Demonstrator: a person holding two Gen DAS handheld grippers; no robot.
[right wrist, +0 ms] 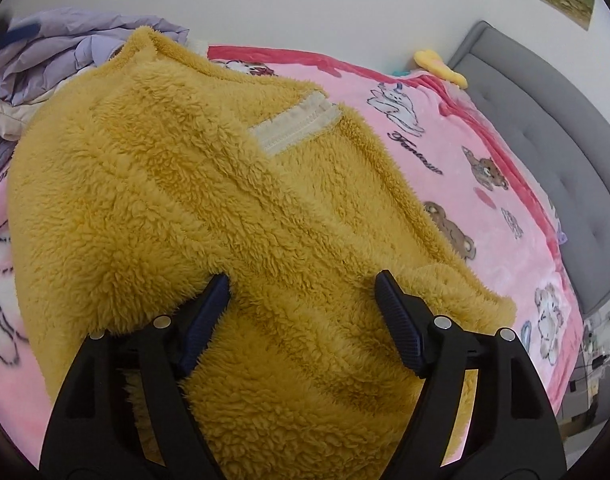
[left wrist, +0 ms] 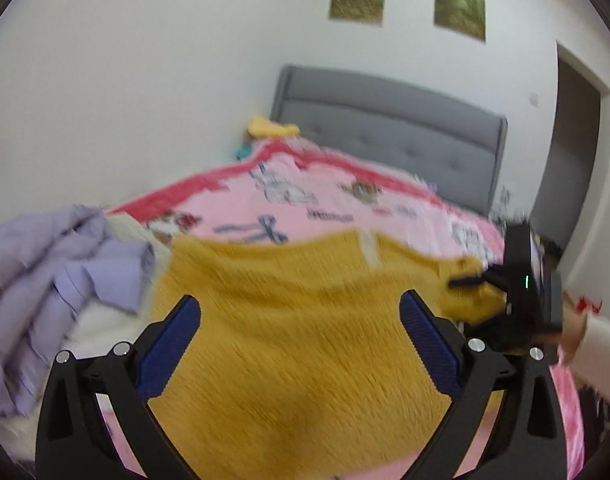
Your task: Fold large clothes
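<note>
Bedroom: pink blanket (right wrist: 445, 160), grey headboard (left wrist: 389, 120); both claws (left wrist: 301, 340) (right wrist: 303, 312) gape over mustard fleece (right wrist: 165, 200).

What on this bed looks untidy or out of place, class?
The lilac garment lies crumpled in a heap at the bed's far edge, beyond the yellow fleece, on top of something pale. A small yellow item sits alone near the headboard. The fleece itself lies spread on the pink blanket, unfolded.

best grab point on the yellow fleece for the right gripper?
Probably the near right corner of the fleece: it juts out over the blanket, so an edge is free to pinch. Bring the right gripper in from the right, one finger under that edge. The middle is flat pile with nothing to pinch.
</note>
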